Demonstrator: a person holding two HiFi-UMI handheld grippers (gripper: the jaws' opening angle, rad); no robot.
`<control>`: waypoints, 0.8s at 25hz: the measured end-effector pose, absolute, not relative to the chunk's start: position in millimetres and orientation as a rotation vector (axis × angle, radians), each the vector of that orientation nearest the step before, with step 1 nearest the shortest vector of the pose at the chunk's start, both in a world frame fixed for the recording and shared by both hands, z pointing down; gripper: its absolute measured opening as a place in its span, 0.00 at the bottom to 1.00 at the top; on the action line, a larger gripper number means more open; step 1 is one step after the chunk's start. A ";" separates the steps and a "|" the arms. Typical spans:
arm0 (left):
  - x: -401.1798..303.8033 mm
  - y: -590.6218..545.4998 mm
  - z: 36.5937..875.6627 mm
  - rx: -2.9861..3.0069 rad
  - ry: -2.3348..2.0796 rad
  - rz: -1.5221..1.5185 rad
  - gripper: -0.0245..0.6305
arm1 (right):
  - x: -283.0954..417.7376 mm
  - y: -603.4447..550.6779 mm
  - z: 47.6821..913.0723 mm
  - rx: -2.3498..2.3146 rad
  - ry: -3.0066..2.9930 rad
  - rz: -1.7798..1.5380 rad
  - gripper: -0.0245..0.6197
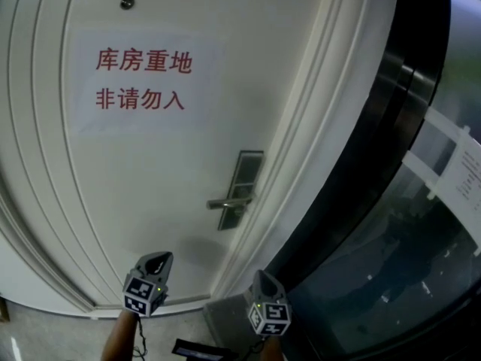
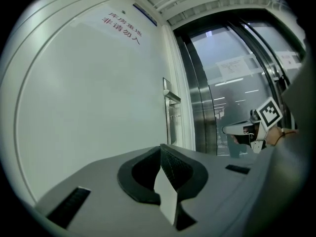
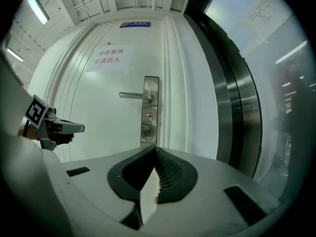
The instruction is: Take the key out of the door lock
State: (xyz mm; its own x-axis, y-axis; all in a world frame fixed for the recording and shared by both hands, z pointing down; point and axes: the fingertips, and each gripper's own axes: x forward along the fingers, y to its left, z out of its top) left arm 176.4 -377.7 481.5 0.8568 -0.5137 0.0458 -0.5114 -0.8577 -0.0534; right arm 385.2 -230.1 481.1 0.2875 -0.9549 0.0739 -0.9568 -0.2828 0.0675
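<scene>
Door: a white panelled door [image 1: 150, 201] filled the head view, and both tongs were held low at 6 o'clock, well apart from it.
Lock plate: an upright brushed-metal lock plate [image 3: 151, 107] with a metal lever handle [image 3: 133, 96] lay at 12 o'clock ahead of the right jaws.
Right tongs: the grey right gripper [image 3: 155, 152] was clenched with nothing between its jaws.
Left tongs: the grey left gripper [image 2: 161, 154] was likewise clenched and empty.
Key: it was judged to sit in the plate below the lever, but it was too small to be made out.
Step in hand: the approach was judged barely begun. The right jaws would need to be released, brought squarely onto the key's bow, clenched there, and drawn straight back off the plate.
Glazed wall: a dark-framed glass wall [image 1: 421, 277] stood at 3 o'clock of the door, with white paper notices [image 1: 458, 164] stuck on it.
Sign: a white paper sign with red characters [image 1: 143, 81] was fixed at 11 o'clock of the plate.
In the way: nothing was seen between tongs and plate. The lever overhanging the lock was judged the likeliest thing to be bumped.
</scene>
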 end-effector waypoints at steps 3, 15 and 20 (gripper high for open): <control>177.7 -384.2 482.4 -2.986 0.853 -0.100 0.05 | 389.5 -241.1 479.5 2.408 -1.840 0.021 0.06; 174.3 -409.6 479.9 -2.958 0.981 -0.109 0.05 | 396.5 -287.7 469.0 2.308 -1.929 -0.029 0.06; 169.3 -417.9 480.3 -2.942 1.030 -0.119 0.05 | 395.2 -305.7 461.7 2.255 -1.968 -0.063 0.06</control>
State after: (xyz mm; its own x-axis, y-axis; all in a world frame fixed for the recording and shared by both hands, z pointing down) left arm 169.3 -417.9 480.3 0.7789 -0.6238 0.0647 -0.6221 -0.7816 -0.0459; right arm 395.2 -305.7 461.7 0.1395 -0.9881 0.0652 -0.9819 -0.1296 0.1380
